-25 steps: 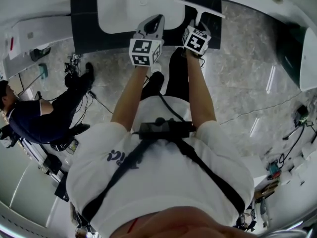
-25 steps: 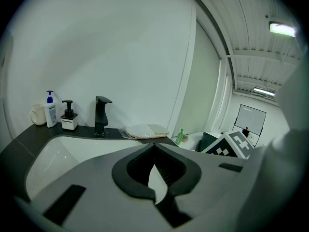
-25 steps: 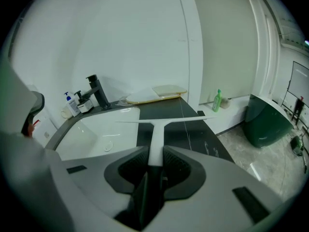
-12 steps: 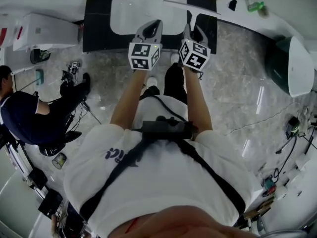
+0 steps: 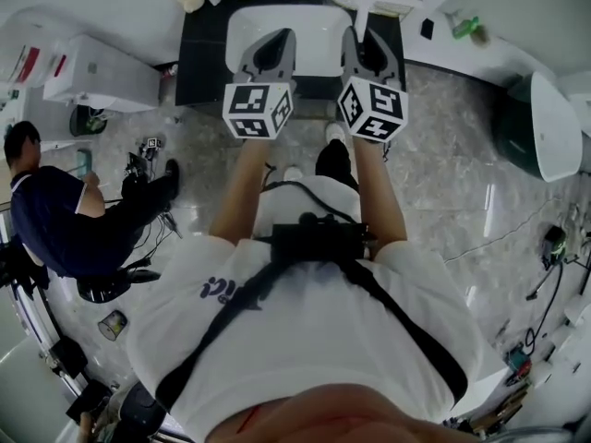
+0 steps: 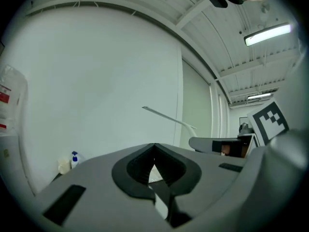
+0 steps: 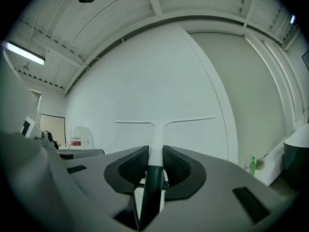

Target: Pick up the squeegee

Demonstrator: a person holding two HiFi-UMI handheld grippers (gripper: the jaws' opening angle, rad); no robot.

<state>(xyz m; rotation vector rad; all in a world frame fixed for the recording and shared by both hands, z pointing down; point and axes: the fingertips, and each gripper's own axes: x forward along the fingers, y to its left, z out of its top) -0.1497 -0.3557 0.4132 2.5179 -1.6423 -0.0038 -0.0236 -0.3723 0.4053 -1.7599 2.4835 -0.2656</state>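
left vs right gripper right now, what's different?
The right gripper is clamped on the squeegee handle; the left gripper holds nothing. The right jaws are kept apart by the handle; the left jaws meet at the tips. Both point level at the white wall, side by side.

Wears a white short-sleeved shirt (image 5: 305, 340) with a dark print (image 5: 222, 289), black trousers (image 5: 332, 160) and pale shoes (image 5: 334, 132). Crossed by black harness straps (image 5: 231, 312) meeting at a black box (image 5: 319, 241), thin black cable (image 5: 286, 185) above. Left tool (image 5: 280, 37) and right tool (image 5: 362, 37): grey shells, black ribbed pads, white cubes (image 5: 254, 109) with black square markers.
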